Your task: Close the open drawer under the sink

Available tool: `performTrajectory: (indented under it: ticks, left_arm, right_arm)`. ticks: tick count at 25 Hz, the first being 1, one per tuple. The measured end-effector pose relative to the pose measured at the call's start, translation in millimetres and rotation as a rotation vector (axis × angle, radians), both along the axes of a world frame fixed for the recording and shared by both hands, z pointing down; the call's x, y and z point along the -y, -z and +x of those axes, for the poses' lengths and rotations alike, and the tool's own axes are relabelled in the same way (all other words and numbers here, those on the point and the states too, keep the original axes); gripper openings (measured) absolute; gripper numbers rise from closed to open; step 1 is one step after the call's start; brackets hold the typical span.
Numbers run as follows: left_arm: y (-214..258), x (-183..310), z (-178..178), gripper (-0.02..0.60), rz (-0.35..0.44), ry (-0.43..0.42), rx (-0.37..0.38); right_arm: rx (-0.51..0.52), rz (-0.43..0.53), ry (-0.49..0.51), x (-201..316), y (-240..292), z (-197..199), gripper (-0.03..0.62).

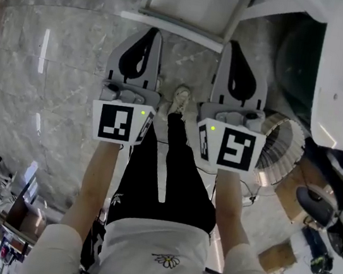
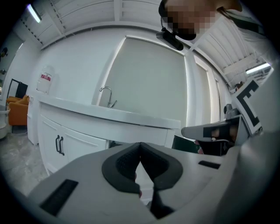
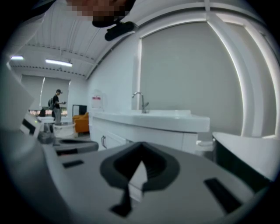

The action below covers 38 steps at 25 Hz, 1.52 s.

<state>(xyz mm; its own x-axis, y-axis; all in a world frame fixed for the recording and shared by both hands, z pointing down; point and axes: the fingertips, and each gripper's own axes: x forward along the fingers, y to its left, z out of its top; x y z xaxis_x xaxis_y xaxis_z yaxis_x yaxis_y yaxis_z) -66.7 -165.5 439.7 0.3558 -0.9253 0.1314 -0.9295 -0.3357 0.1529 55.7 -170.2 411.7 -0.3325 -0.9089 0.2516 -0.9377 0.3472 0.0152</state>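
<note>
drawer (image 1: 175, 29) open, far centre, under sink (image 2: 131, 118) | left gripper (image 1: 151, 32) jaws together, empty | right gripper (image 1: 233, 45) same | likely stiff, light, slides easily | push flat on front panel, mid-width

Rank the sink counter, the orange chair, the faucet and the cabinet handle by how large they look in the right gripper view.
1. sink counter
2. orange chair, although it stands far back
3. faucet, about as tall but much thinner
4. cabinet handle
</note>
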Motion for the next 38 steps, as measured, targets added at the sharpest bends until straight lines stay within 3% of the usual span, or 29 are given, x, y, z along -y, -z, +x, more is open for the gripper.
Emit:
performTrajectory:
  ticks: [13,16,20,25,29,35,38]
  left_arm:
    - [-37.0,-10.7,1.8,0.021,-0.091,0.011,0.012]
    - [-49.7,-9.8,0.3,0.102,-0.101,0.024,-0.008]
    - [-90.2,-8.5,11.3,0.201,-0.171,-0.014,-0.003]
    - [-151.8,-4.3,26.1,0.204,-0.305,-0.067,0.036]
    - [-190.8,2.4,36.7,0.204,-0.357,-0.085,0.103]
    - [-220.5,13.2,42.8,0.202,-0.375,-0.082,0.181]
    - [-225.5,19.3,38.5,0.202,-0.382,-0.061,0.169]
  right_arm:
    - [0.016,-0.046,-0.030,-5.5,-20.1,5.9,0.029]
    - [0.025,-0.060,-0.033,-6.7,-23.4,5.7,0.029]
    - [0.033,-0.085,-0.042,-13.6,-31.0,6.8,0.029]
    - [0.028,-0.107,-0.040,-15.5,-40.2,9.5,0.029]
    - [0.018,-0.110,-0.046,-12.8,-45.2,15.0,0.029]
    - [0.012,-0.128,-0.058,-9.4,-55.7,18.4,0.029]
    - [0.012,-0.139,-0.061,-7.6,-60.9,17.3,0.029]
